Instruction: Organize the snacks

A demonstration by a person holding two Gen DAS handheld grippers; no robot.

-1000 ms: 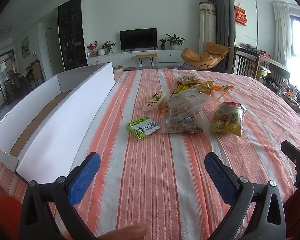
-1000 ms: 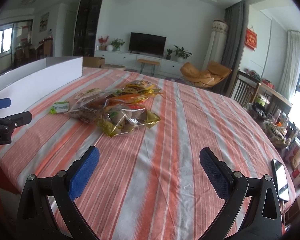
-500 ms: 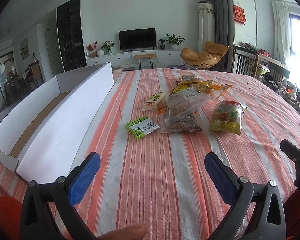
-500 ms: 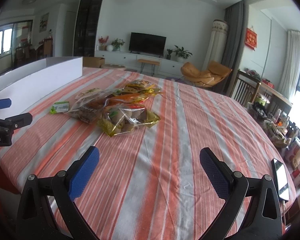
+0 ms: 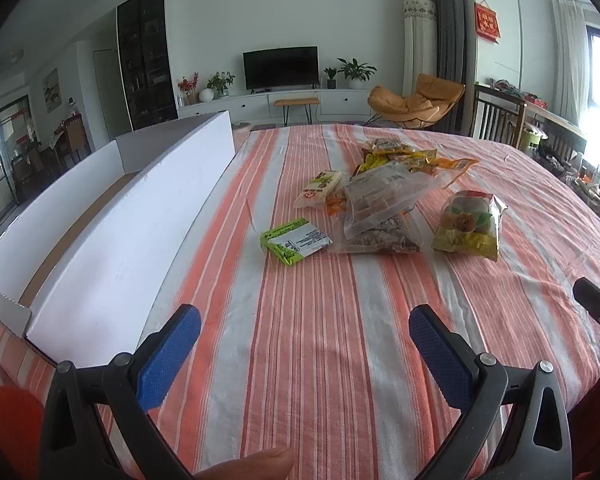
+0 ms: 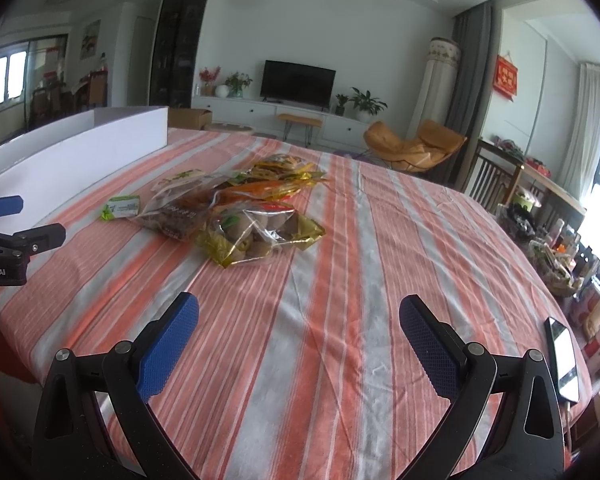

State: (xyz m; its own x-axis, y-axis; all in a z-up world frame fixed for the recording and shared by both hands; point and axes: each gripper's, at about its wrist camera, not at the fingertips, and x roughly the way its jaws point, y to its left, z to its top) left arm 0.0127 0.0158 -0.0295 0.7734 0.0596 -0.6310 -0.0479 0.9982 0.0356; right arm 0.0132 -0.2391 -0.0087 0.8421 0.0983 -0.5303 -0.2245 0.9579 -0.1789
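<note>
Right hand-held gripper [image 6: 299, 322], blue pads spread wide and empty, hovers over a striped tabletop [image 6: 364, 248]. Ahead lies a pile of snack packets [image 6: 236, 210]; a white box [image 6: 76, 140] stands at left.

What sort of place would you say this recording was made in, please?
Most likely a home living and dining room: a television on a low white cabinet, an orange lounge chair, and a table under a striped cloth.
</note>
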